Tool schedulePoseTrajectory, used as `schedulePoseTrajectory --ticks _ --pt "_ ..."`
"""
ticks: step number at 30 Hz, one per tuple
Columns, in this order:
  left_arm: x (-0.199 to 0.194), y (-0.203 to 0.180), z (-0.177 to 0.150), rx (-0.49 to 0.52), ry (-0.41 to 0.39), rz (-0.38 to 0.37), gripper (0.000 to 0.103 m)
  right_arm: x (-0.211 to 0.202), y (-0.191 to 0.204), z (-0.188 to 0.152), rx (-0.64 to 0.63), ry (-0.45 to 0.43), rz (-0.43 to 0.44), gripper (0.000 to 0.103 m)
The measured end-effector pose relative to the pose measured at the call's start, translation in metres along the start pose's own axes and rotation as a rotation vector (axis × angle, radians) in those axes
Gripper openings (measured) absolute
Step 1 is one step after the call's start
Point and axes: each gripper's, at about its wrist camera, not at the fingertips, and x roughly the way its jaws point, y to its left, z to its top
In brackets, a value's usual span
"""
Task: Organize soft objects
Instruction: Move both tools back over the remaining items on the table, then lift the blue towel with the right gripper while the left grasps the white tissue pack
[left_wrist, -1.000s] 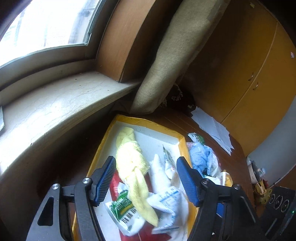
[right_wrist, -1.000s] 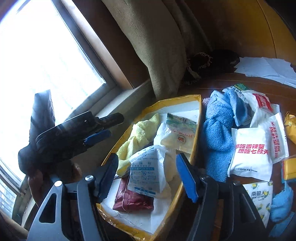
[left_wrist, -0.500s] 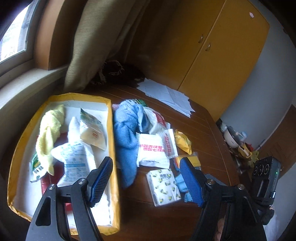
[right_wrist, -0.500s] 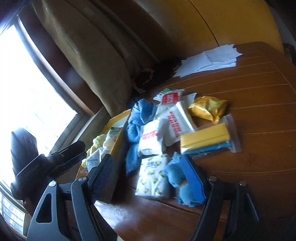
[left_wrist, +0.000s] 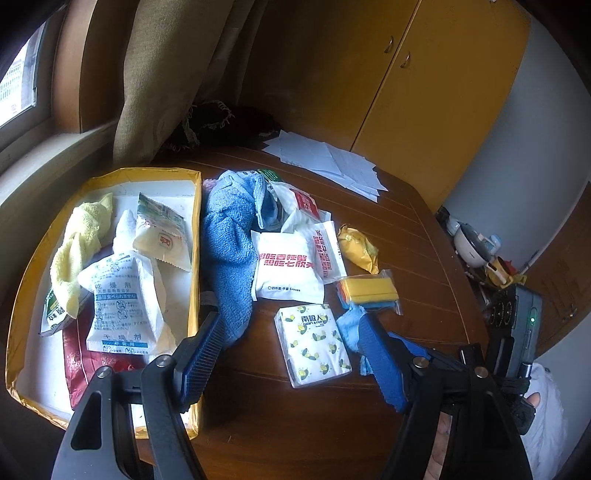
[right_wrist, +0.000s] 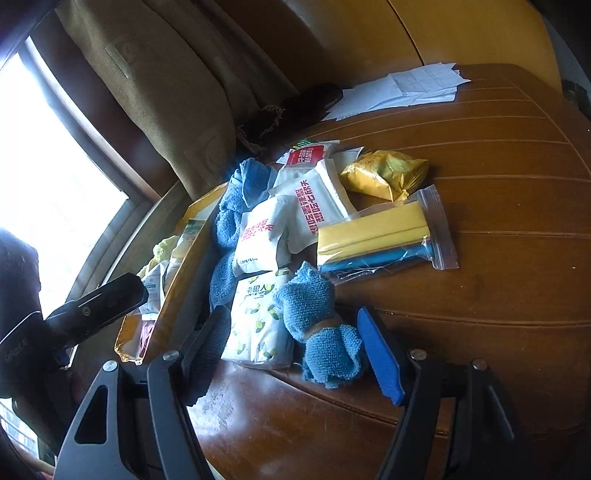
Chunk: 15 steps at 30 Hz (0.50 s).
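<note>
A yellow-rimmed tray (left_wrist: 195, 236) on the wooden table holds a yellow cloth (left_wrist: 75, 243) and several white packets. Beside it lie a large blue towel (left_wrist: 229, 251), white tissue packs (left_wrist: 290, 267), a lemon-print tissue pack (left_wrist: 314, 343), a gold pouch (left_wrist: 358, 249), a bagged yellow sponge (left_wrist: 369, 290) and a small blue cloth (right_wrist: 319, 328). My left gripper (left_wrist: 291, 350) is open and empty over the lemon-print pack. My right gripper (right_wrist: 295, 347) is open, with the small blue cloth and the lemon-print pack (right_wrist: 255, 325) between its fingers, untouched.
White papers (left_wrist: 328, 162) lie at the table's far side by a dark fringed cloth (left_wrist: 221, 122). A curtain (right_wrist: 166, 92) and window sill stand behind the tray. A yellow cupboard (left_wrist: 424, 81) stands at the back right. The table edge curves away on the right.
Both grippers have swung from over the tray to the right, over the loose items on the table. Both stay open and empty.
</note>
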Motion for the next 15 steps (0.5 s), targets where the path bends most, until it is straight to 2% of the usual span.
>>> schedulePoseTrajectory --ticks 1,4,9,12,15 --pt "0.001 -0.001 0.0 0.002 0.001 0.002 0.078 0.003 -0.003 0.0 0.012 0.011 -0.012 0.059" --pt "0.008 -0.005 0.0 0.009 0.019 0.006 0.078 0.008 -0.012 -0.001 0.044 0.029 -0.02 0.05" --pt "0.016 -0.012 -0.002 0.025 0.039 0.008 0.078 0.011 -0.007 -0.003 0.024 0.047 -0.003 0.045" --pt "0.018 -0.017 -0.002 0.041 0.047 0.011 0.078 0.015 -0.001 -0.006 -0.006 0.047 -0.049 0.03" --pt "0.022 -0.018 -0.004 0.046 0.06 0.014 0.078 0.012 0.001 -0.008 -0.027 0.046 -0.069 0.025"
